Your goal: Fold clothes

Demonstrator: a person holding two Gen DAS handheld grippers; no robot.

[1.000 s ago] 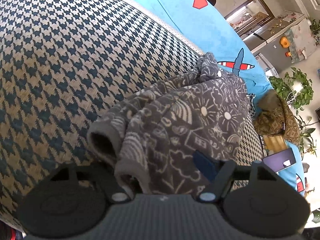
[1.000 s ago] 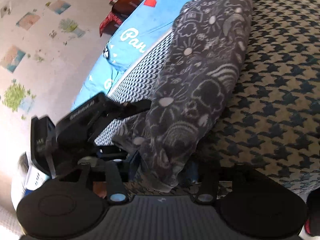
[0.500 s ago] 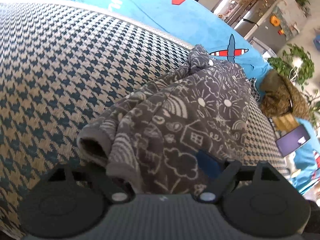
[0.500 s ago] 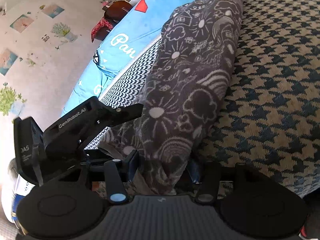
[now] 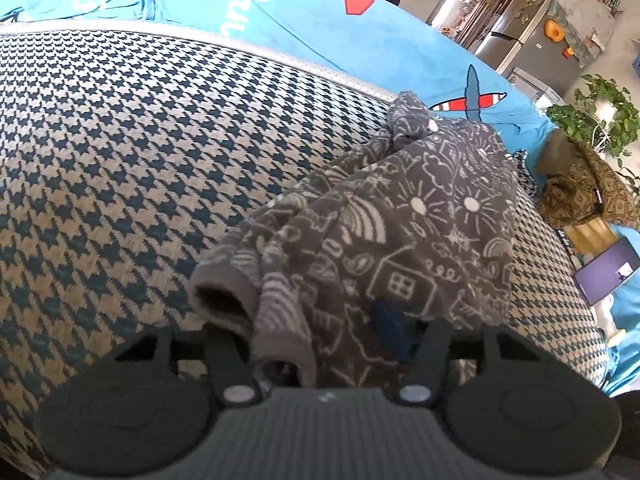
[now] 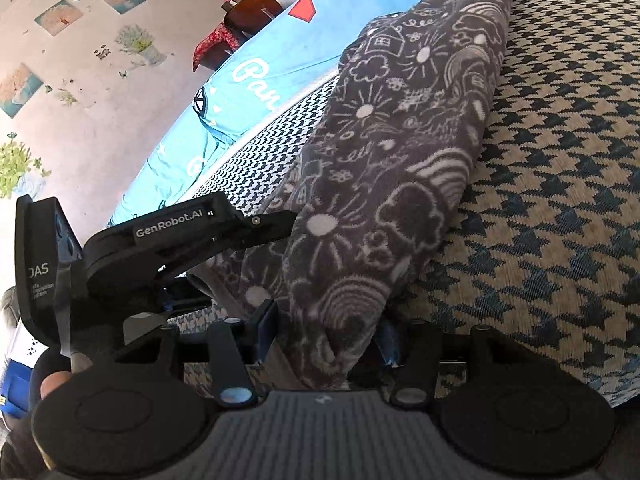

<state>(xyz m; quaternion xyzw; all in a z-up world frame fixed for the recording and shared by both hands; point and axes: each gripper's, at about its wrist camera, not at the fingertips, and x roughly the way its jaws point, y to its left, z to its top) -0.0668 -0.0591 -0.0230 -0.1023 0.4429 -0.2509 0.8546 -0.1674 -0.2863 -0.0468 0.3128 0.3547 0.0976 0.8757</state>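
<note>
Clearly one piece of clothing is in play: a grey fleece garment [image 5: 404, 232] printed with white doodles of suns, houses and rainbows, lying bunched in a long roll on a houndstooth-patterned cover [image 5: 132, 152]. Two cuffed openings of it face the left wrist camera. Under the houndstooth cover lies a bright blue sheet [image 5: 304, 24] with white lettering, a red shape and an aeroplane print.

Around this, the room shows a refrigerator [image 5: 532, 40], trailing green plants [image 5: 596, 120], a brown patterned heap of cloth [image 5: 584, 188] and one lit screen [image 5: 608, 270] at the right edge. The right wrist view shows a wall [image 6: 80, 80] with small picture stickers.

Two grippers work the garment. The left gripper [image 5: 320, 344] has just been closing, with the cuff end between its fingers; its blue pad presses into the fleece, so it is clamped on the cloth. The right gripper [image 6: 328, 340] stands part-way closed on the other end of the roll (fabric fills the gap between its blue pads). From the right wrist view the left gripper's black body reaches the roll from the side.
</note>
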